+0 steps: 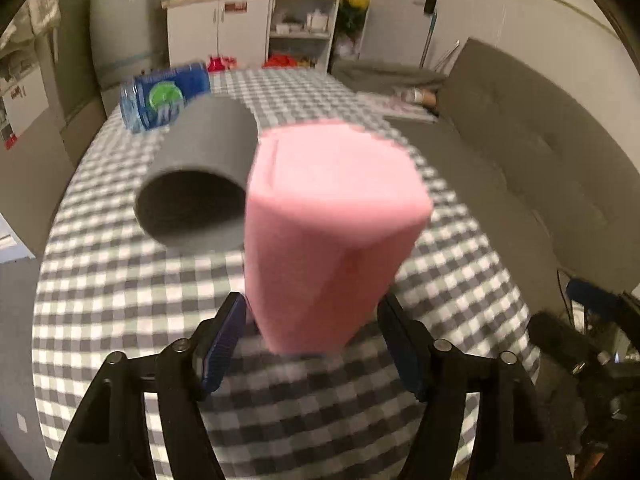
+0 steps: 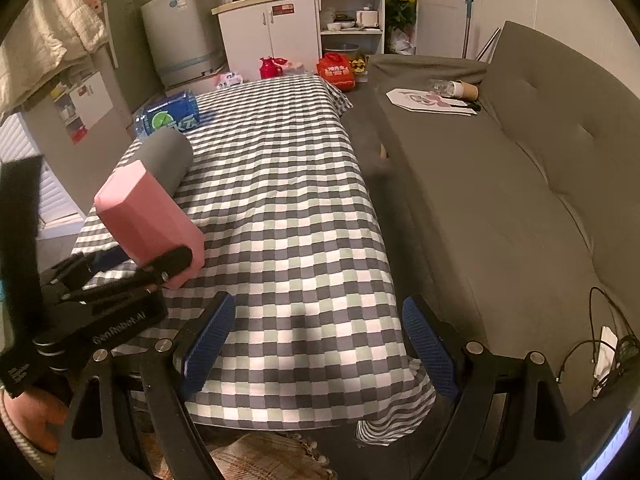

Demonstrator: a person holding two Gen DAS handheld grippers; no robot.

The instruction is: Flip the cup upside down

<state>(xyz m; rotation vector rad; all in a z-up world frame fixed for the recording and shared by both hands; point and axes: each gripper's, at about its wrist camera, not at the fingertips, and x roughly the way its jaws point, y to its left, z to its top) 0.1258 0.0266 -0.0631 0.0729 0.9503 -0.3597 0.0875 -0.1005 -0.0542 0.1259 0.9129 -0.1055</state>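
Observation:
My left gripper (image 1: 310, 320) is shut on a pink faceted cup (image 1: 332, 224) and holds it tilted above the checkered table (image 1: 120, 288), closed base pointing away from me. It also shows in the right wrist view (image 2: 148, 216), at the left, gripped by the left gripper (image 2: 132, 264). A grey cup (image 1: 200, 184) lies on its side just behind and left of the pink one, mouth toward me; in the right wrist view the grey cup (image 2: 168, 156) lies beyond the pink cup. My right gripper (image 2: 316, 344) is open and empty above the table's near edge.
A blue bottle (image 1: 166, 96) lies on its side at the table's far left, also seen in the right wrist view (image 2: 168, 118). A grey sofa (image 2: 500, 208) runs along the table's right side. Cabinets (image 2: 272, 32) and a washing machine stand beyond the table.

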